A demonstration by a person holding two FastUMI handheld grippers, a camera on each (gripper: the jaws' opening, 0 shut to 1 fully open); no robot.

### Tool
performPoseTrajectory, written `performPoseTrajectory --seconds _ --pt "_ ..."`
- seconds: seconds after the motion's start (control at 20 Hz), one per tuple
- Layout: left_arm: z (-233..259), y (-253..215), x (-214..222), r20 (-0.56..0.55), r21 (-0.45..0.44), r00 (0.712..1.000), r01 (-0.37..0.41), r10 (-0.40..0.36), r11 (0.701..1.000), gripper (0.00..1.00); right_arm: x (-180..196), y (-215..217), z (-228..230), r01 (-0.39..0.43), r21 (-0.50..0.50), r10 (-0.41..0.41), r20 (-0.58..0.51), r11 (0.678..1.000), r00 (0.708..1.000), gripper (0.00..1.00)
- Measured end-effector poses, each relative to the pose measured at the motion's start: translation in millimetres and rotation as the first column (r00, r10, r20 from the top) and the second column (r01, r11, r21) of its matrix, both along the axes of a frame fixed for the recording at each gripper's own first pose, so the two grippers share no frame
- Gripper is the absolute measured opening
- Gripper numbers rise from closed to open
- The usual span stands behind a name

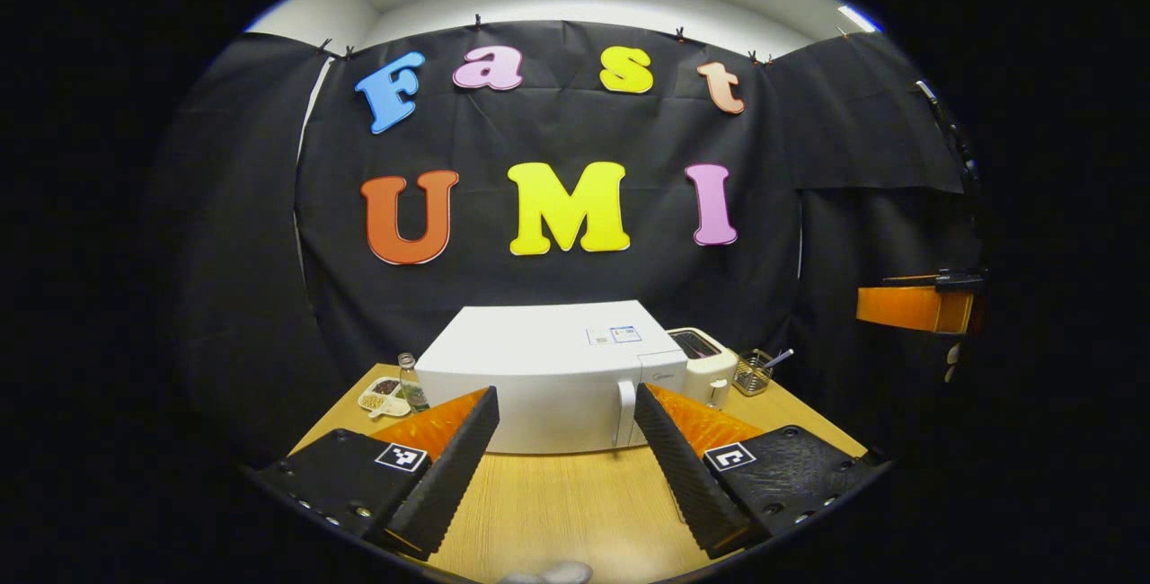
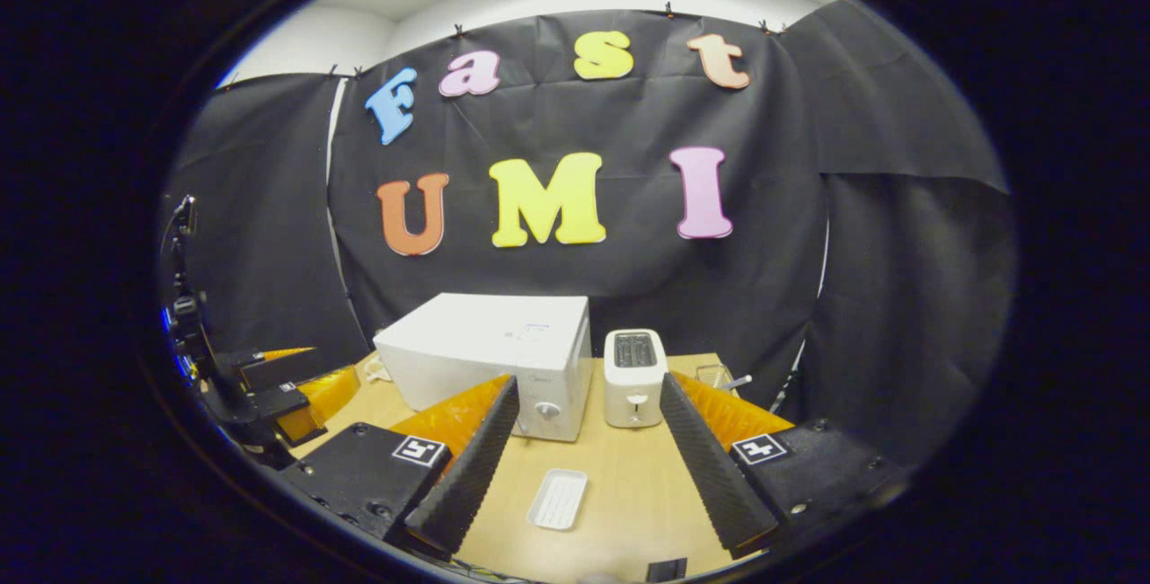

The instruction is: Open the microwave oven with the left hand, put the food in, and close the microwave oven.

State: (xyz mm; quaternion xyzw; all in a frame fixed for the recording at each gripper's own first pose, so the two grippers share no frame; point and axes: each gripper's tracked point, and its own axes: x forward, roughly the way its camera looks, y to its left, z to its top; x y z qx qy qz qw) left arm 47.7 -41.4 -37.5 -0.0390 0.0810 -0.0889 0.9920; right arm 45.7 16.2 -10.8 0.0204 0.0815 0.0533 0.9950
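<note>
White microwave oven (image 1: 548, 368) at far centre of wooden table (image 1: 557, 503), door closed, vertical handle (image 1: 626, 411) at right of door, control panel further right with knob (image 2: 546, 410) seen in right gripper view. White toaster (image 2: 634, 377) just beside microwave's right side, slot on top, lever at front. Small wire basket (image 1: 753, 374) with utensil, far right of toaster. Left of microwave: divided snack dish (image 1: 381, 393) holding dark and pale contents, with small clear bottle (image 1: 411, 383) just beside it. White ribbed tray (image 2: 558, 499) lying flat on near table in front of microwave and toaster, well apart from both; contents, if any, not discernible, possibly bare. Left gripper (image 1: 564, 422) held above near table, facing microwave door, fingers spread wide, nothing between them, handle framed just inside right finger but not touched. Same gripper visible at far left in right gripper view, orange and black. Right gripper (image 2: 588, 413) held above near table, fingers wide apart, nothing held, tray below and between them. Orange and black part of that gripper at right edge of left gripper view, raised well above table. Small dark object (image 2: 667, 569) at near table edge, too small to identify.
</note>
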Motion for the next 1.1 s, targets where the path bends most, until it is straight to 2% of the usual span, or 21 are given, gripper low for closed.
performPoseTrajectory --seconds 0.15,0.2,0.25,0.3,0.35,0.4,0.45,0.5,0.55,0.6,0.65,0.7,0.75,0.9,1.1 --pt "33 23 -6 0.034 -0.02 0.999 -0.007 0.007 1.0 0.96 -12 22 30 0.009 0.012 -0.009 0.056 1.0 0.998 1.0" --pt "48 33 -5 0.062 -0.033 0.998 -0.018 0.02 0.999 0.96 -16 25 38 0.017 0.004 -0.017 0.073 1.0 0.997 0.9" --pt "56 41 -4 0.067 -0.042 0.997 -0.03 0.033 0.999 0.96 -21 29 47 0.024 0.0 -0.024 0.093 1.0 0.995 1.0" --pt "62 47 -5 0.072 -0.05 0.997 -0.036 0.04 0.998 0.96 -25 34 55 0.028 -0.002 -0.028 0.111 1.0 0.993 0.9" --pt "67 53 -7 0.076 -0.056 0.996 -0.042 0.046 0.998 0.96 -27 38 61 0.036 0.0 -0.035 0.125 0.999 0.991 1.0" --pt "71 58 -9 0.078 -0.059 0.996 -0.041 0.045 0.997 0.96 -30 41 66 0.042 0.0 -0.042 0.139 0.999 0.989 1.0" --pt "75 63 -10 0.081 -0.058 0.996 -0.04 0.045 0.998 0.96 -31 45 71 0.046 0.002 -0.046 0.15 0.999 0.988 0.9" --pt "78 69 -11 0.091 -0.052 0.995 -0.043 0.048 0.998 0.96 -33 50 73 0.048 0.0 -0.047 0.156 0.999 0.987 1.0" --pt "83 76 -11 0.108 -0.044 0.993 -0.047 0.051 0.998 0.96 -35 54 75 0.05 -0.004 -0.049 0.159 0.999 0.986 0.9" --pt "83 84 -12 0.109 -0.038 0.991 -0.067 0.071 0.997 0.96 -36 57 77 0.052 -0.004 -0.051 0.165 0.999 0.985 1.0" --pt "83 90 -12 0.108 -0.044 0.991 -0.079 0.083 0.996 0.96 -36 59 79 0.054 -0.006 -0.052 0.17 0.999 0.984 0.9" --pt "82 92 -14 0.099 -0.056 0.991 -0.085 0.09 0.995 0.96 -36 62 79 0.054 -0.007 -0.052 0.172 0.998 0.984 0.9" --pt "82 95 -15 0.095 -0.07 0.991 -0.088 0.095 0.994 0.96 -36 64 79 0.055 -0.006 -0.053 0.171 0.998 0.984 1.0" --pt "81 108 -18 0.098 -0.059 0.987 -0.123 0.129 0.991 0.96 -36 64 76 0.064 -0.001 -0.063 0.164 0.998 0.985 1.0" --pt "85 112 -23 0.11 -0.06 0.986 -0.12 0.126 0.991 0.95 -32 63 74 0.077 0.007 -0.077 0.151 0.997 0.986 1.0"
